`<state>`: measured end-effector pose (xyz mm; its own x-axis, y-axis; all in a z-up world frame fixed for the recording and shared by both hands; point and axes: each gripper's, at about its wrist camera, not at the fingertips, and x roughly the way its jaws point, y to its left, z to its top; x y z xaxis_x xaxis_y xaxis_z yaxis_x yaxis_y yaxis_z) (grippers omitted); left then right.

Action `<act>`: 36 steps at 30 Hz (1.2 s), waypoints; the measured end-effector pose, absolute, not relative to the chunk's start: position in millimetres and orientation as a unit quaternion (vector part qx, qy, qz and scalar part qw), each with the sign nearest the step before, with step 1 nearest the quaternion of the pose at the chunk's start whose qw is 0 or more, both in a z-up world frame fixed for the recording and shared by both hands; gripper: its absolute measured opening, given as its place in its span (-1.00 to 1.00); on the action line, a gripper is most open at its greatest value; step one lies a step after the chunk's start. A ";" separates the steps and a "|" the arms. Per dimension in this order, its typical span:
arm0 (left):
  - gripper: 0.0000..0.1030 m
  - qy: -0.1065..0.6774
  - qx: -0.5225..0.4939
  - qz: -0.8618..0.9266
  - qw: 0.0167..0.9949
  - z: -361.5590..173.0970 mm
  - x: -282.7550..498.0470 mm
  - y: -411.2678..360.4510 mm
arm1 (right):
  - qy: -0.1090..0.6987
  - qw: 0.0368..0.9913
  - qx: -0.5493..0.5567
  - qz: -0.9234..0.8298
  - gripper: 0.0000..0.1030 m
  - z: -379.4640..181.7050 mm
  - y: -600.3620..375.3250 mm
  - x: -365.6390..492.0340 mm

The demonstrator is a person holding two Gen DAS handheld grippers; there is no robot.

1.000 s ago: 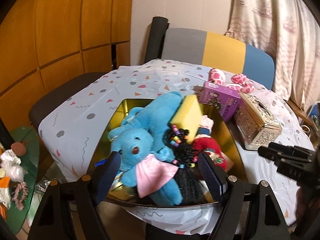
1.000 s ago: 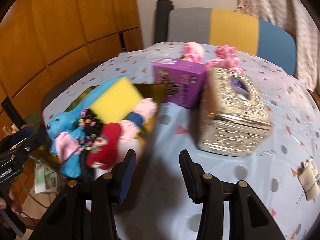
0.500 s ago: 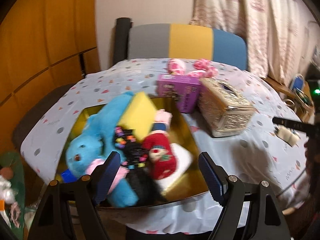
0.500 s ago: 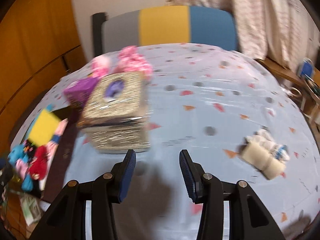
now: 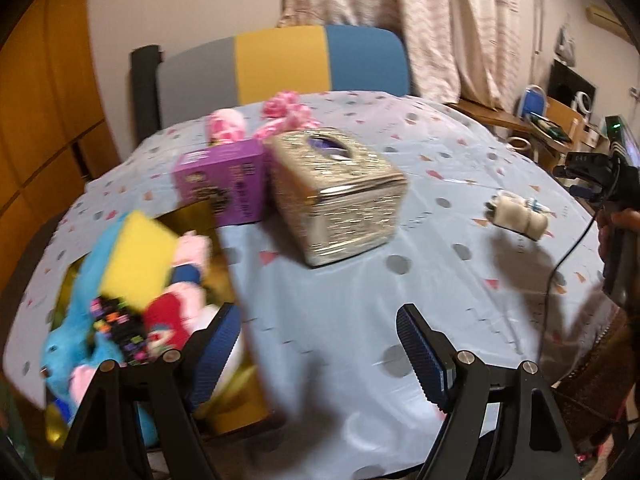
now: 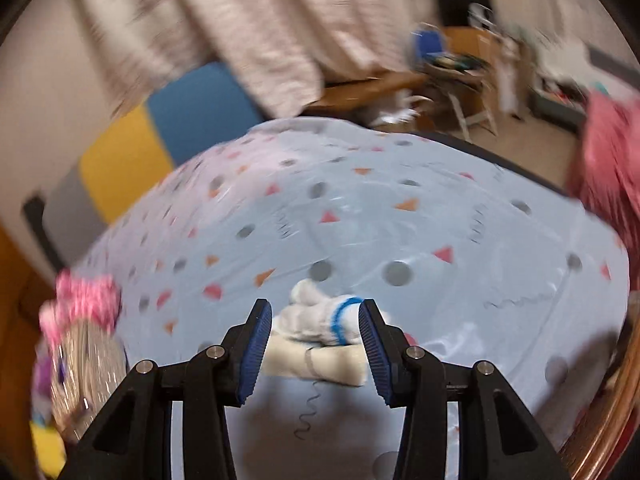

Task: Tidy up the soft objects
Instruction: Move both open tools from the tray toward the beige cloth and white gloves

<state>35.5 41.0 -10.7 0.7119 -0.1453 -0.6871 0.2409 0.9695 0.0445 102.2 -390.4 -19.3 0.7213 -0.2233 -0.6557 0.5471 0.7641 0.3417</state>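
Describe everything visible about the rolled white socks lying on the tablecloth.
The rolled white socks are a small soft bundle: a fluffy white part with a blue ring at the cuff, lying against a smoother cream roll. The fabric looks knitted or plush. They lie on their side on the light blue patterned tablecloth, alone, well apart from the silver tissue box. The right gripper frames them between its blue pads; whether the pads touch is unclear.

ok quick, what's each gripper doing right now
Left gripper: open, nothing between its fingers.
Right gripper: open, the rolled socks sit on the table between its fingers, not gripped.
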 end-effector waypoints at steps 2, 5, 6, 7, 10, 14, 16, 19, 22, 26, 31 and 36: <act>0.57 0.370 0.066 -0.120 0.919 -13.0 41.8 27.3 | 0.296 0.878 0.301 -0.225 -0.11 -23.1 -403.3 95.9; 0.57 0.384 0.064 -0.145 0.909 -18.3 54.5 4.1 | 0.292 0.865 0.334 -0.235 -0.11 -28.5 -415.0 87.3; 0.57 0.388 0.064 -0.152 0.907 -19.8 56.7 -1.2 | 0.292 0.861 0.346 -0.232 -0.11 -30.8 -418.5 86.4; 0.57 0.391 0.065 -0.159 0.904 -21.4 59.3 -7.4 | 0.293 0.859 0.351 -0.230 -0.11 -32.4 -418.8 84.3; 0.57 0.399 0.073 -0.181 0.896 -27.2 68.3 -30.5 | 0.296 0.854 0.364 -0.223 -0.11 -35.4 -420.5 85.8; 0.60 0.413 0.073 -0.201 0.885 -35.1 84.1 -55.3 | 0.292 0.850 0.381 -0.217 -0.11 -37.7 -422.9 82.4; 0.78 0.418 0.077 -0.218 0.878 -38.7 93.9 -72.9 | 0.289 0.848 0.388 -0.216 -0.11 -38.5 -425.1 81.2; 0.96 0.426 0.083 -0.242 0.868 -43.6 108.3 -99.9 | 0.282 0.846 0.399 -0.213 -0.11 -38.7 -427.1 78.4; 0.99 0.420 0.088 -0.270 0.862 -45.3 120.9 -128.9 | 0.278 0.845 0.406 -0.208 -0.11 -39.1 -428.5 78.3; 0.99 0.408 0.110 -0.304 0.854 -48.5 138.1 -174.6 | 0.273 0.845 0.414 -0.198 -0.11 -38.7 -429.3 77.8; 0.99 0.385 0.136 -0.364 0.837 -56.1 153.4 -234.3 | 0.227 0.849 0.437 -0.193 0.18 -31.8 -434.6 65.4; 0.99 0.400 0.135 -0.390 0.819 -70.5 166.6 -278.5 | 0.210 0.835 0.471 -0.194 0.38 -36.5 -444.9 60.5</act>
<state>166.6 -278.5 -70.5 0.3763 -0.5309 -0.7593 0.7464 0.6593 -0.0910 60.5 -444.9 -36.5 0.8369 -0.1255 -0.5328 0.5207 0.4822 0.7045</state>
